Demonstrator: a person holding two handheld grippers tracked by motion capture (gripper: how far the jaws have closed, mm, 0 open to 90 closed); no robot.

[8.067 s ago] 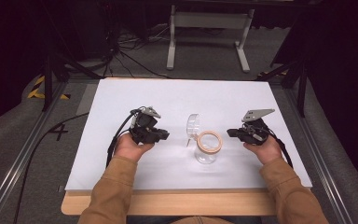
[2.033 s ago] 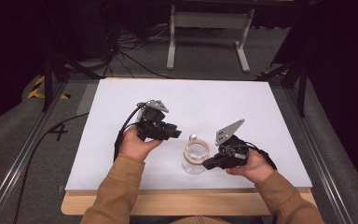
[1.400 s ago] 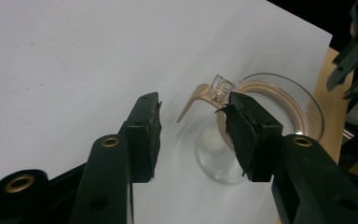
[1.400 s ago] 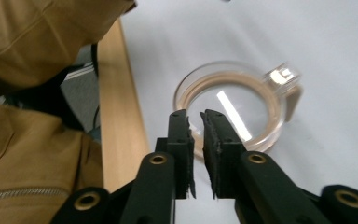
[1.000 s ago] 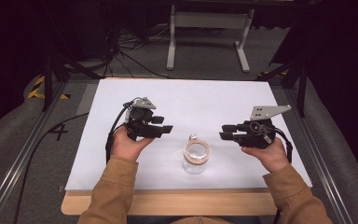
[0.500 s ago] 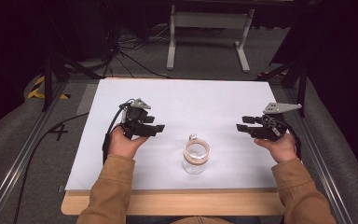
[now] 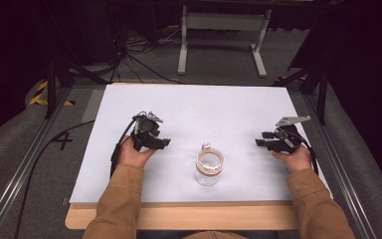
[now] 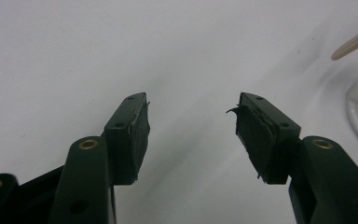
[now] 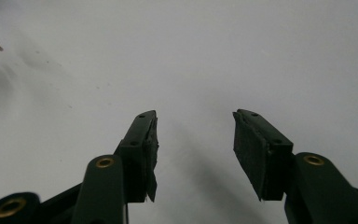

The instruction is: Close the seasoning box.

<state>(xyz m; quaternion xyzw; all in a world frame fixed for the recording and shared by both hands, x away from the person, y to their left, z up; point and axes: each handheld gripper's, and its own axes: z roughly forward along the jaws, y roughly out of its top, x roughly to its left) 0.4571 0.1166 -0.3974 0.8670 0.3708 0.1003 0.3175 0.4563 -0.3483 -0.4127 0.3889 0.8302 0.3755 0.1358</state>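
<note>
Resting both hands on the white bench (image 7: 199, 104), we have the glass jar (image 7: 209, 169) standing upright between them, near the front edge and well apart from either tool. The left tool (image 7: 160, 143) gapes wide with nothing between its pads; the right tool (image 7: 261, 143) has just been opening and is likewise empty, bare bench showing between its jaws. The jar looks like clear glass with a tan ring (image 7: 210, 161) round its mouth and a small wire clasp (image 7: 206, 146) behind — stiff, smooth, likely slippery and breakable, with some weight to it. We judge the safest hold to be across the body just below the ring, squeezing gently — the clasp seems too small to carry it.
</note>
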